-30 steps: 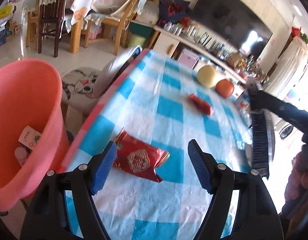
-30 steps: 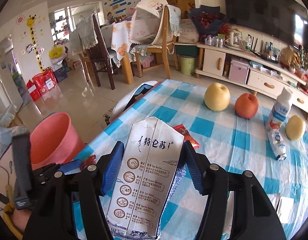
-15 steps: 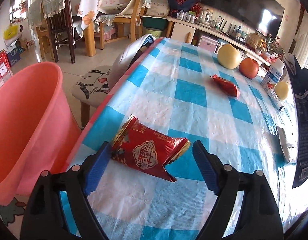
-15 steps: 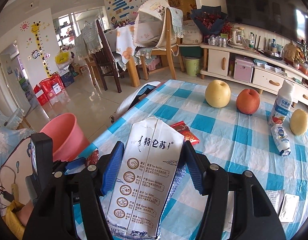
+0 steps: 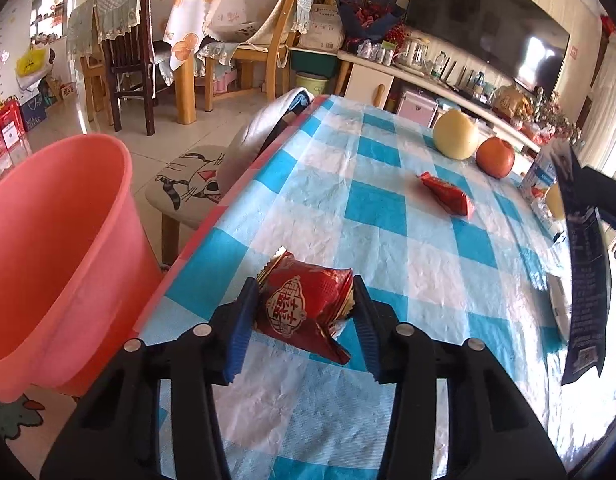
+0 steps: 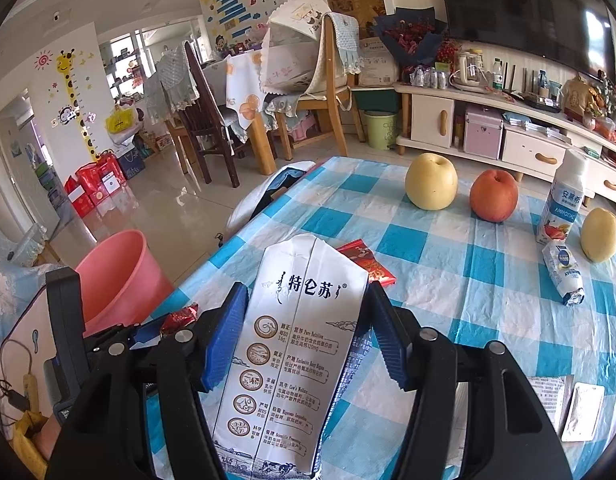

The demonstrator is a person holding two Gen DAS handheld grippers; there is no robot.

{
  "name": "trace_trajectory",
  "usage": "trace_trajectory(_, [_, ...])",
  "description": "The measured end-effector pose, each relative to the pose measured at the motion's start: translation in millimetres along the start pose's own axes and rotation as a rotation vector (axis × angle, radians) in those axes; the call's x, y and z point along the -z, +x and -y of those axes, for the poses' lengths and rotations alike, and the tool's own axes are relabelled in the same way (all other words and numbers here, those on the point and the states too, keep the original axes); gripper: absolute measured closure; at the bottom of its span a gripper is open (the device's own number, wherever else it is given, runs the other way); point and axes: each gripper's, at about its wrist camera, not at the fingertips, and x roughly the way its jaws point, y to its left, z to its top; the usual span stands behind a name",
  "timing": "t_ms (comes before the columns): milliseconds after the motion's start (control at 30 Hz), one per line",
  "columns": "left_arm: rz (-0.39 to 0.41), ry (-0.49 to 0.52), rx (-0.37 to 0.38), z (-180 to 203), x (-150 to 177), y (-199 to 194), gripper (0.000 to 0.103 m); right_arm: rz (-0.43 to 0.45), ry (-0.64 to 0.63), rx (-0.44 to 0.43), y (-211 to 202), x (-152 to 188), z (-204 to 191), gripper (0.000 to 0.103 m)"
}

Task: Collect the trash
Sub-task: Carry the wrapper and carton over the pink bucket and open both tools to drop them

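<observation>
- Left wrist view: the red snack wrapper (image 5: 303,306) lies on the checked tablecloth (image 5: 372,208) near the table's left edge, between the blue pads of the left gripper (image 5: 303,316); the jaws are closing on it, and both pads seem already to touch its crumpled sides
- To do this step well, I judge the squeeze should finish before any lift, because the foil is thin and slippery and may slide out from between the pads
- The pink bucket (image 5: 55,248) stands on the floor just beside this table edge, below the table top, so the way to it looks short and free
- The right gripper (image 6: 303,340) is pinching a flattened milk carton (image 6: 291,360) and holds it above the table; it also must go in the bucket, so the two hands should not meet over the rim
- Farther on lies a second red wrapper (image 5: 446,194), then a yellow pear (image 5: 456,134) and a red apple (image 5: 495,156), which are not trash
- A yogurt bottle (image 6: 564,200) stands near the far right, a small squeezed pouch (image 6: 564,270) beside it
</observation>
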Motion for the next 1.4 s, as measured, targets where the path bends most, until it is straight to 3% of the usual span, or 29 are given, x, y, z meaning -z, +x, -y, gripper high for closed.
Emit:
trace_trajectory(267, [0.079, -0.117, 0.117, -16, -9, -17, 0.068, 0.005, -0.022, -0.024, 3, -11, -23, 0.041])
trace_trajectory(567, [0.12, -0.241, 0.224, -39, -15, -25, 0.069, 0.012, -0.075, -0.046, 14, -21, -67, 0.041])
trace_trajectory(733, [0.236, -0.322, 0.245, -60, -19, -45, 0.069, 0.023, -0.081, -0.095, 24, -35, -94, 0.041])
trace_trajectory(867, [0.367, -0.417, 0.188, -86, -17, -67, 0.069, 0.051, -0.097, -0.158, 31, -53, -127, 0.041])
trace_trajectory(1000, [0.47, -0.558, 0.071, -120, -10, -85, 0.069, 0.091, -0.125, -0.221, 42, -73, -169, 0.041])
trace_trajectory(1167, [0.492, -0.702, -0.053, -158, -2, -91, 0.069, 0.108, -0.161, -0.292, 65, -90, -222, 0.041])
trace_trajectory(1300, [0.466, -0.767, -0.1, -175, 0, -86, 0.067, 0.037, -0.181, -0.328, 101, -91, -258, 0.039])
trace_trajectory(1333, [0.468, -0.778, -0.118, -177, 1, -86, 0.067, 0.017, -0.192, -0.312, 111, -89, -265, 0.032])
trace_trajectory(1400, [0.476, -0.793, -0.155, -183, 2, -87, 0.054, -0.002, -0.205, -0.287, 119, -83, -272, 0.024])
